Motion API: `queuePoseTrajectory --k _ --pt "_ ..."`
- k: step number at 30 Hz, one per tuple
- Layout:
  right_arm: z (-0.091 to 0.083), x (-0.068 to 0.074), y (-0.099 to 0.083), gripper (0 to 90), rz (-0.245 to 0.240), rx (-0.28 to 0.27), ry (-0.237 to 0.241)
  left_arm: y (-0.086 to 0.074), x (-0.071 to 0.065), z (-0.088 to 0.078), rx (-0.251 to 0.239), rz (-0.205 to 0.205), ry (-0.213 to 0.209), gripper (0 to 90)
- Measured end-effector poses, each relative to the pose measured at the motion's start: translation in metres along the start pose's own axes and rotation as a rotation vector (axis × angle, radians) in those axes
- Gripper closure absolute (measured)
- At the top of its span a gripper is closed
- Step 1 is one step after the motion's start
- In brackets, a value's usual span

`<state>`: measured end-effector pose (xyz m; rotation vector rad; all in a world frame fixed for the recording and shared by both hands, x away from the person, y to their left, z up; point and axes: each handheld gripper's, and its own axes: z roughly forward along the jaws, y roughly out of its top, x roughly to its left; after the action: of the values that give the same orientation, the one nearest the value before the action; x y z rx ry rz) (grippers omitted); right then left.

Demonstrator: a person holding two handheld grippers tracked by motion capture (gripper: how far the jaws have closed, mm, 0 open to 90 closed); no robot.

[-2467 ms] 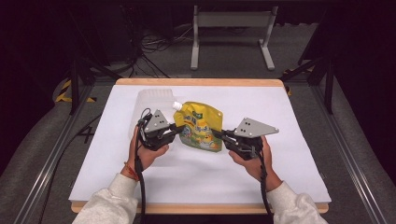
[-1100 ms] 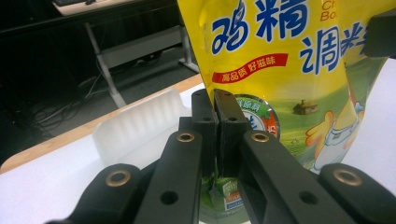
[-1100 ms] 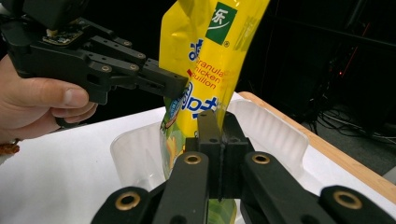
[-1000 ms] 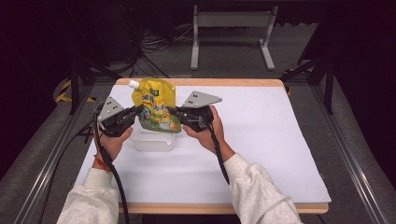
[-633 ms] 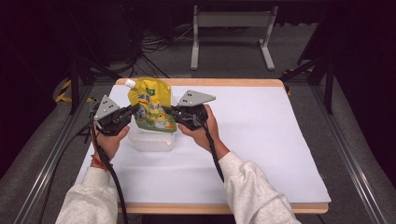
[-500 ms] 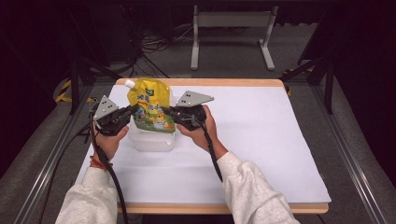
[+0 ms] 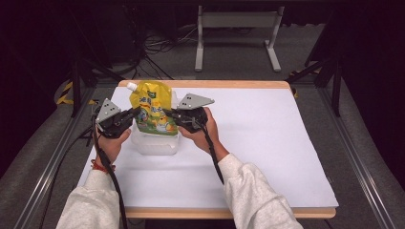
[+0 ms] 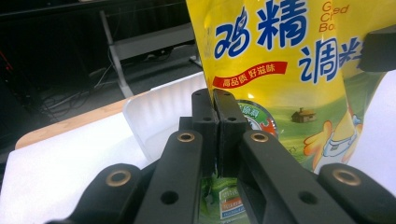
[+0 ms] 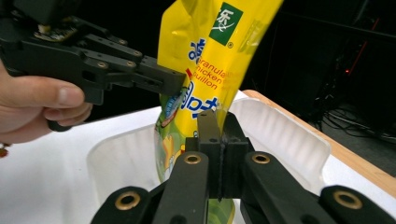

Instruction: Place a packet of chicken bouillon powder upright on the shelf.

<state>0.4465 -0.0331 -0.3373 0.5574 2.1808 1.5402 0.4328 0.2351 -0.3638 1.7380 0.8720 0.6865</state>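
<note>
A yellow stand-up pouch with a white spout cap is held upright, its bottom inside a clear plastic tub at the table's back left. My left gripper is shut on the pouch's left edge and my right gripper on its right edge. In the left gripper view the closed jaws pinch the pouch at its edge, with the tub behind. In the right gripper view my right gripper clamps the pouch, and the left gripper grips the opposite side.
A white sheet covers the wooden table, with wide free room to the right and front of the tub. Metal rails run along both sides. A grey stand and cables lie on the floor behind the table.
Both grippers carried the pouch from the table's middle to the back left and over the tub. In the last half second it has barely moved.
</note>
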Motion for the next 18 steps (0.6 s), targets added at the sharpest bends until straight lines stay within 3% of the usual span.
queuePoseTrajectory --k 12,18 --pt "0.011 0.002 -0.016 90.0 0.040 0.038 0.002 -0.011 0.002 0.006 0.059 -0.003 -0.005 88.4" --pt "0.015 0.006 -0.028 90.0 0.036 0.076 -0.002 -0.020 -0.002 0.013 0.111 0.032 0.002 88.5"
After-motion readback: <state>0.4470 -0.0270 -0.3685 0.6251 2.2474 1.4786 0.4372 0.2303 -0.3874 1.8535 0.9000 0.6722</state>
